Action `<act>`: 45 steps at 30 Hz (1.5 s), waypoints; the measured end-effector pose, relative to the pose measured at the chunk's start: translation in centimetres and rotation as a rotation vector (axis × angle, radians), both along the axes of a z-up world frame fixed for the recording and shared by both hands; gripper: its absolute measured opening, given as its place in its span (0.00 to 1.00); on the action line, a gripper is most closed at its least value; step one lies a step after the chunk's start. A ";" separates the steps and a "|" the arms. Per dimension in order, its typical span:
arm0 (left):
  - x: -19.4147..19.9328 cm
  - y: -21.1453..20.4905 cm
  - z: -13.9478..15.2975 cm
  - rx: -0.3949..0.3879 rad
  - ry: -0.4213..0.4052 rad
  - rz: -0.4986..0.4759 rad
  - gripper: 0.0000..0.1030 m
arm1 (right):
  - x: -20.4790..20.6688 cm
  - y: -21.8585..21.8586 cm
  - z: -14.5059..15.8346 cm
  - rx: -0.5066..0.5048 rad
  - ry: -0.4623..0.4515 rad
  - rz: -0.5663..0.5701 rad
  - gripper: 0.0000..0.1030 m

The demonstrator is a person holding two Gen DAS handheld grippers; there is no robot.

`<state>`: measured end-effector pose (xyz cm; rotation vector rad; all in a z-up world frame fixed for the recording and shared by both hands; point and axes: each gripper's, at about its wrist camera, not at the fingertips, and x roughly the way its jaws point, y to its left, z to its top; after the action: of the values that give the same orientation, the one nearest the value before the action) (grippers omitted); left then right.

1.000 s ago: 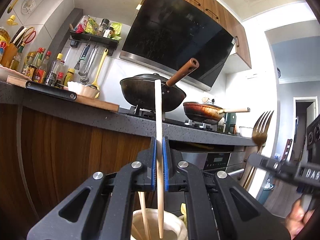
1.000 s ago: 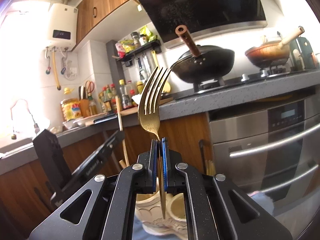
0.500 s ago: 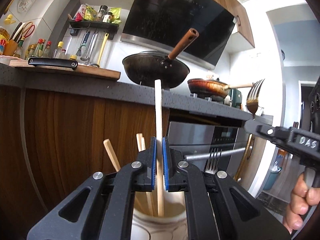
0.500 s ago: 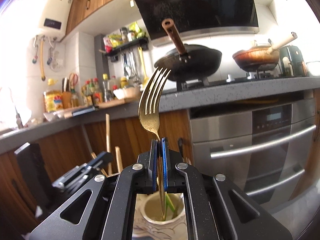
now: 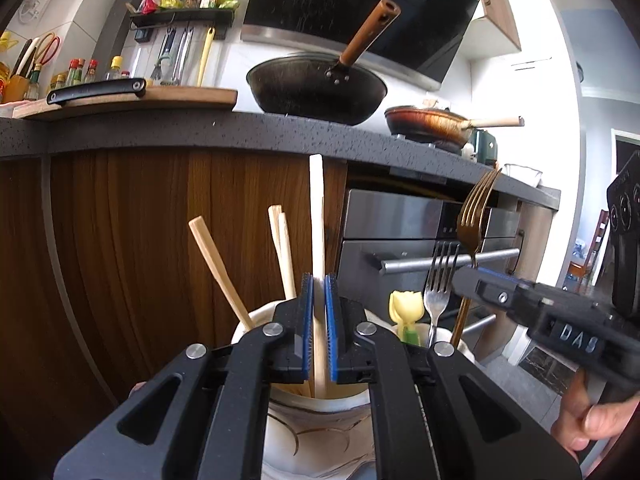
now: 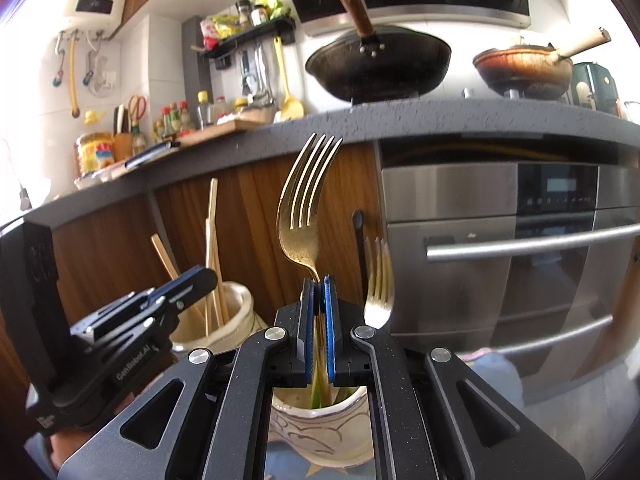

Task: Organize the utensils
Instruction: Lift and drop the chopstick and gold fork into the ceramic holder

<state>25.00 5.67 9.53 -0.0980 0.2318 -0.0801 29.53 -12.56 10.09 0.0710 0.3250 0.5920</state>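
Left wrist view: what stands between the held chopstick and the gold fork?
A yellow-topped utensil and a silver fork stand between the chopstick and gold fork.

I am looking along my right gripper [image 6: 319,294], whose blue pads are pressing on the neck of a gold fork [image 6: 306,204] standing upright, tines up. Its handle is reaching down into the mouth of a cream ceramic holder [image 6: 320,428] directly below. A silver fork [image 6: 378,280] is standing in that same holder, just right of my jaws. At the lower left, my left gripper [image 6: 188,284] is hovering beside a second cream holder [image 6: 236,312] carrying wooden chopsticks [image 6: 212,256]. Behind, a black wok [image 6: 378,66] is sitting on the grey countertop [image 6: 400,122].
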 end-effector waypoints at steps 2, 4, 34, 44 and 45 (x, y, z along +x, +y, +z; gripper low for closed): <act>0.1 0.1 -0.2 -0.001 0.011 0.008 0.06 | 0.3 0.3 -0.5 -0.002 0.019 0.009 0.06; 0.2 0.2 -0.4 -0.002 0.019 0.016 0.06 | 0.5 0.5 -0.8 -0.003 0.025 0.012 0.06; -2.8 -0.6 0.9 0.052 -0.036 0.026 0.42 | -1.5 -0.1 -1.3 0.027 0.021 0.037 0.20; -6.1 -0.3 0.8 0.066 -0.042 0.031 0.59 | -4.0 0.1 -1.7 -0.006 0.000 0.047 0.58; -6.5 -0.3 0.7 0.069 -0.040 0.033 0.64 | -4.4 -0.1 -1.8 -0.008 -0.008 0.042 0.61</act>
<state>18.53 5.42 10.23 -0.0315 0.1924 -0.0414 25.15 -12.67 8.27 0.0537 0.3215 0.6320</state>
